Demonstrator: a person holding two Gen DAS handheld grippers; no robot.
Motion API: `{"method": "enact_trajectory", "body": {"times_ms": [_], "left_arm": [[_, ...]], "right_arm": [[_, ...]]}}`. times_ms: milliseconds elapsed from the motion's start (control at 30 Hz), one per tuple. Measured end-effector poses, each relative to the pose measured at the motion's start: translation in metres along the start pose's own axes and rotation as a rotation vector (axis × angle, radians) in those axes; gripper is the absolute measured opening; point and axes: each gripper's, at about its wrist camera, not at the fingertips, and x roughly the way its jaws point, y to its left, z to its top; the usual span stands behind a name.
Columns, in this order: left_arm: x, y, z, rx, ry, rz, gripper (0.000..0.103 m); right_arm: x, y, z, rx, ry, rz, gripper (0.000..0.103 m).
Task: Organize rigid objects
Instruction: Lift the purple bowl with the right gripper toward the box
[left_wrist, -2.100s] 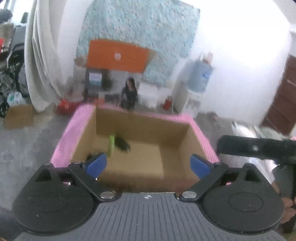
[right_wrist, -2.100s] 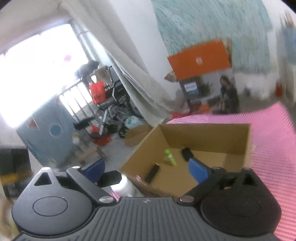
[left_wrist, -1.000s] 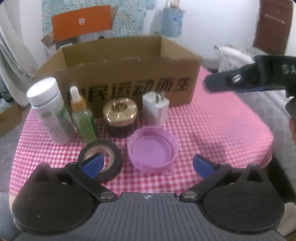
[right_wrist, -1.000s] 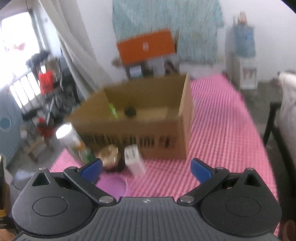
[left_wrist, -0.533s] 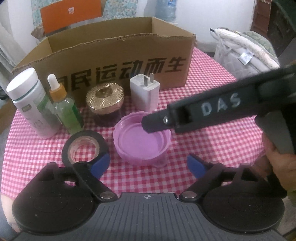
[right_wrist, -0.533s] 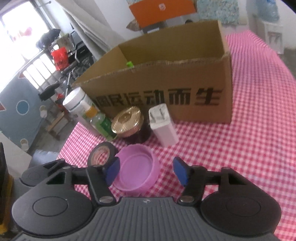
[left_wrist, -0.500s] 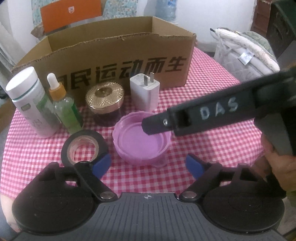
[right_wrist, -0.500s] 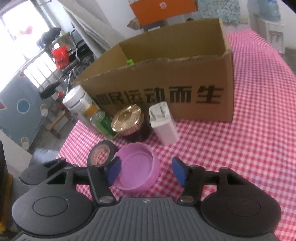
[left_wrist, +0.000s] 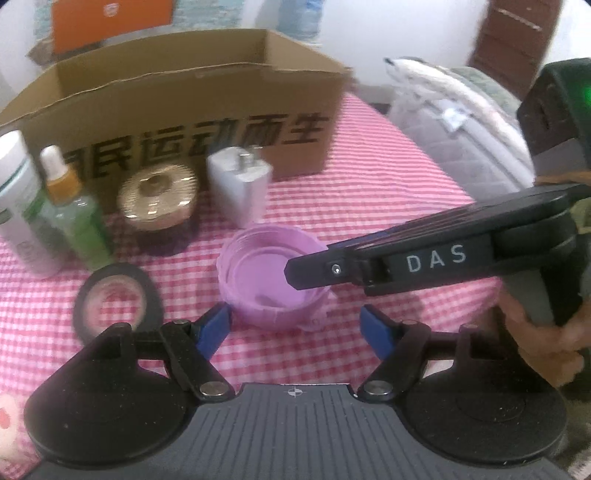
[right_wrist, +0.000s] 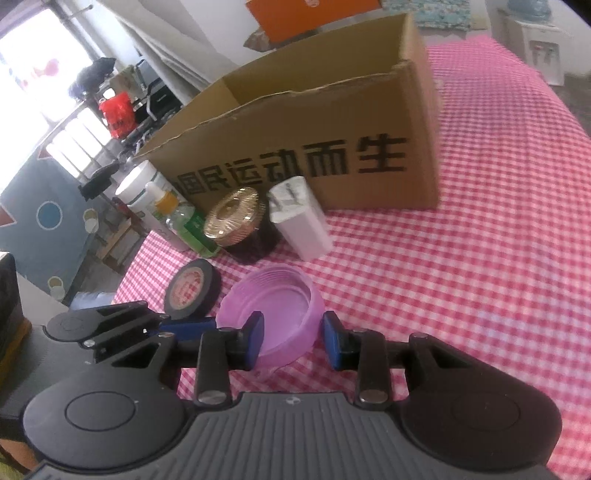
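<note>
I am picking up the purple lid (right_wrist: 271, 314), which lies open side up on the checked cloth (right_wrist: 480, 258) near the cardboard box (right_wrist: 332, 122). My right gripper (right_wrist: 293, 339) has just been closing, one pad inside the rim and one outside, not yet clearly pinching. My left gripper (left_wrist: 295, 328), also narrowing, stands spread just short of the lid. Next I close firmly and lift toward the box.

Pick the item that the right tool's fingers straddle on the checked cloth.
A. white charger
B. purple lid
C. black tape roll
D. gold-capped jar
B: in the right wrist view the right tool has one blue finger inside the purple lid and the other outside its rim; the tape roll, charger and jar stand clear of it.
</note>
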Motion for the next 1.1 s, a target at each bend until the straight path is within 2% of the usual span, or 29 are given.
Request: {"method": "enact_trajectory", "body": {"times_ms": [67,133,300,467,600,900,1100], "left_arm": [[0.004,-0.003,0.001,0.006,0.008,-0.04,0.077],[0.006,-0.005,0.001,0.009,0.011,-0.046,0.077],[0.007,-0.005,0.003,0.024,0.001,-0.011,0.08],[0.013,-0.01,0.005,0.07,0.023,0.043,0.081],[0.019,-0.01,0.006,0.074,0.029,0.052,0.081],[0.022,-0.014,0.007,0.095,0.007,0.083,0.072],[0.02,-0.013,0.007,0.091,-0.008,0.076,0.071]], "right_arm": [[-0.008,-0.005,-0.004,0.008,-0.002,-0.015,0.037],[-0.014,-0.01,-0.008,0.025,-0.004,-0.012,0.037],[-0.022,-0.014,-0.008,0.03,-0.034,-0.046,0.037],[-0.014,-0.012,-0.006,0.02,-0.03,-0.047,0.037],[-0.007,-0.01,-0.006,-0.001,-0.029,-0.049,0.037],[-0.003,-0.007,-0.005,-0.021,-0.035,-0.046,0.035],[-0.001,-0.006,-0.004,-0.025,-0.037,-0.056,0.033]]}}
